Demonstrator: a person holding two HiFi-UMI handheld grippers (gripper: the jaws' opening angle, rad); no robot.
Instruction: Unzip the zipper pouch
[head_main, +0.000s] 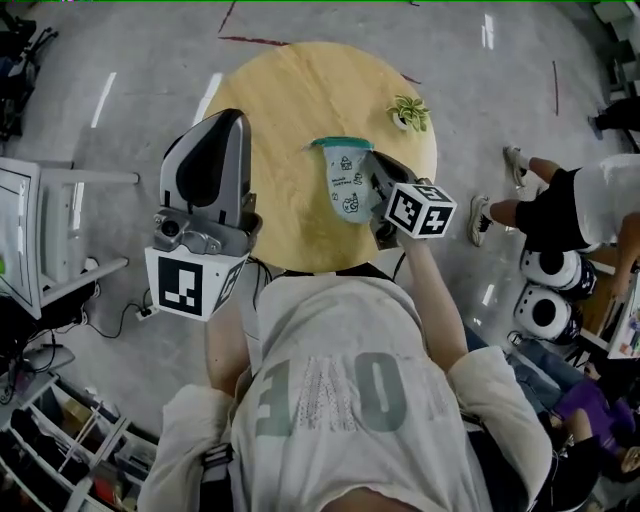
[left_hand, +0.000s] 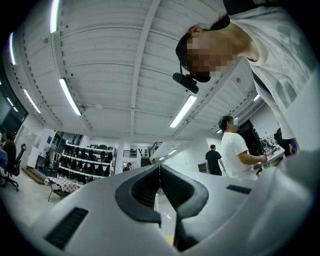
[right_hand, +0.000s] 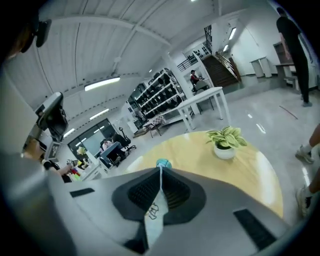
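Note:
A pale zipper pouch (head_main: 343, 185) with small printed drawings and a teal zip edge stands upright over the round wooden table (head_main: 290, 100). My right gripper (head_main: 373, 176) is shut on the pouch's right side. In the right gripper view the pouch (right_hand: 154, 216) shows edge-on, pinched between the closed jaws, its teal top (right_hand: 163, 163) just past the tips. My left gripper (head_main: 231, 120) is held up at the table's left edge, away from the pouch. Its jaws are shut on nothing, and in the left gripper view my left gripper (left_hand: 159, 168) points up at the ceiling.
A small potted plant (head_main: 409, 112) sits at the table's far right, also the plant (right_hand: 226, 141) ahead of the right jaws. A person (head_main: 570, 200) stands on the floor to the right. A white desk (head_main: 25, 240) is at the left, a white table (right_hand: 205, 100) beyond.

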